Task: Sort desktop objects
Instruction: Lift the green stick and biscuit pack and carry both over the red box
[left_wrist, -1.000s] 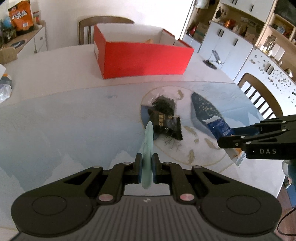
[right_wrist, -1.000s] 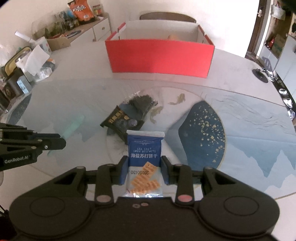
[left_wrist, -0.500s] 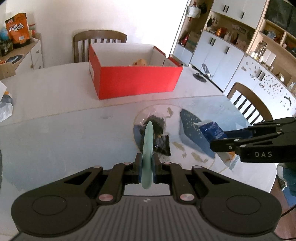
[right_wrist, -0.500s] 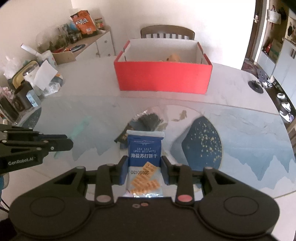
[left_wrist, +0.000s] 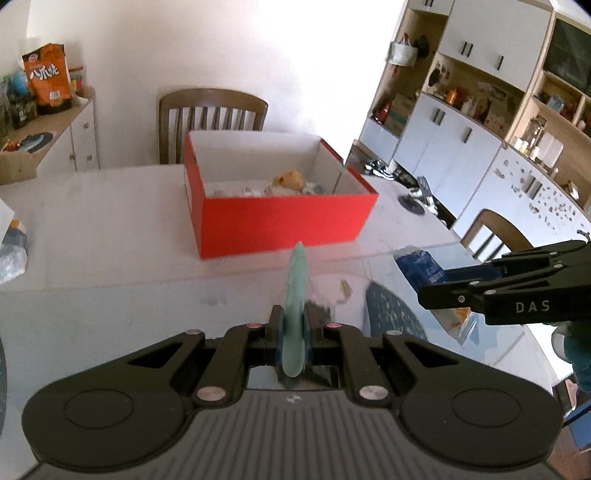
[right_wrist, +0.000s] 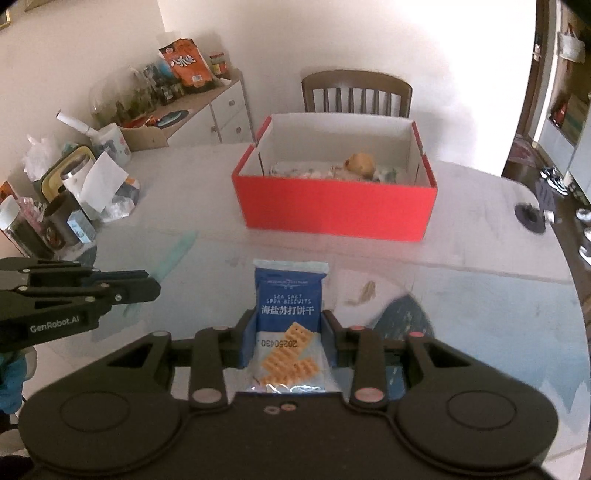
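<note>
Left wrist view, table (left_wrist: 110, 236): it is stretching pale and wide under both my tools, with a glass sheet lying over the near part.
Red box (left_wrist: 280, 221): it is sitting open on the table beyond my fingers, in front of a wooden chair (left_wrist: 212, 110), and small items are lying inside it.
Right gripper (right_wrist: 288, 332): I am squeezing its two fingers against the sides of a blue biscuit packet (right_wrist: 290, 306), which is sticking forward above the glass, short of the box.
Left gripper (left_wrist: 294, 332): I am pinching it nearly closed on a thin pale green strip (left_wrist: 297, 288), which is standing on edge and pointing towards the box's near wall.
Dark wrapper (left_wrist: 319, 308): it is lying on the glass and peeking out just behind my left fingers.
</note>
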